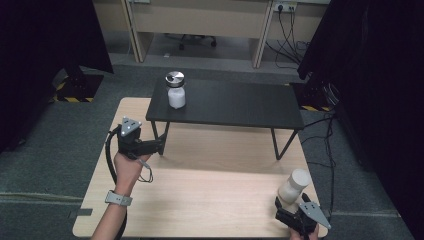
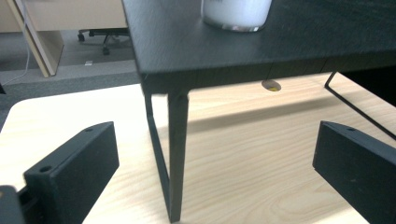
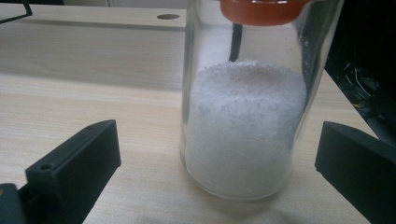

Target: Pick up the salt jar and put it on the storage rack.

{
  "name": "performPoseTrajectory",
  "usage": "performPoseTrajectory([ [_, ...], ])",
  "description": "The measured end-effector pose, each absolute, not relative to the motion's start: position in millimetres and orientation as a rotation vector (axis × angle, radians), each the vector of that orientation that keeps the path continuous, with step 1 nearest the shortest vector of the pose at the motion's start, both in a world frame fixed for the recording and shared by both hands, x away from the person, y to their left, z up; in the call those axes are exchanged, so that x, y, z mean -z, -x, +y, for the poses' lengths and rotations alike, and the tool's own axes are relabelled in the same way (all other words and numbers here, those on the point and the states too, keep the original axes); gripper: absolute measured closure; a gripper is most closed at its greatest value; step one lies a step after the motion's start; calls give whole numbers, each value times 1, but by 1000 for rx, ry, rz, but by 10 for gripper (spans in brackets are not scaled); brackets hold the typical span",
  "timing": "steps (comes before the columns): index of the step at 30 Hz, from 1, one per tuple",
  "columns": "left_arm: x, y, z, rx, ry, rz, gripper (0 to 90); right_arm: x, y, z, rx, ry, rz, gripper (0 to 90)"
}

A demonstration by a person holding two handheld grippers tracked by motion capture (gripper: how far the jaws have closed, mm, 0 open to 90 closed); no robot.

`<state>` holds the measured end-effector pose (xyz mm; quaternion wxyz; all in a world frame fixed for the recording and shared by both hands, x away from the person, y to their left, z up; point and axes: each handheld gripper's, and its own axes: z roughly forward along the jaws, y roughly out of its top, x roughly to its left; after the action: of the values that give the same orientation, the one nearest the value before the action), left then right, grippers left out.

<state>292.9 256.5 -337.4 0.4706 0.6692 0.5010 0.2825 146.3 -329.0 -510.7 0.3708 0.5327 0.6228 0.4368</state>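
1. Right in front of my right gripper (image 1: 292,209) stands the jar (image 3: 243,126) of white powder, upright on the counter (image 1: 200,195), near its right edge.
2. Jaws are spread wide, jar between them, not touching yet.
3. Left gripper (image 1: 159,145) is also spread, well apart by the black shelf (image 1: 230,105).
4. Straight push forward looks clear, I reckon.

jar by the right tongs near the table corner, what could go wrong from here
1. The jar stands close to the wooden table's front right corner; a nudge from the open right tongs could push it toward the edge.
2. It is tall and smooth glass, so a high or off-centre grip might tip it or let it slip.
3. The left tongs sit right by the black shelf's leg; a bump could shake the second jar on top.
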Motion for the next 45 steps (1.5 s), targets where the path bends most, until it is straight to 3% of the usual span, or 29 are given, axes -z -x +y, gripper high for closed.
performPoseTrajectory([
  [45,445,-219,312,-735,-1622,1461,0,512,-145,-328,-1107,-1332,1614,3],
])
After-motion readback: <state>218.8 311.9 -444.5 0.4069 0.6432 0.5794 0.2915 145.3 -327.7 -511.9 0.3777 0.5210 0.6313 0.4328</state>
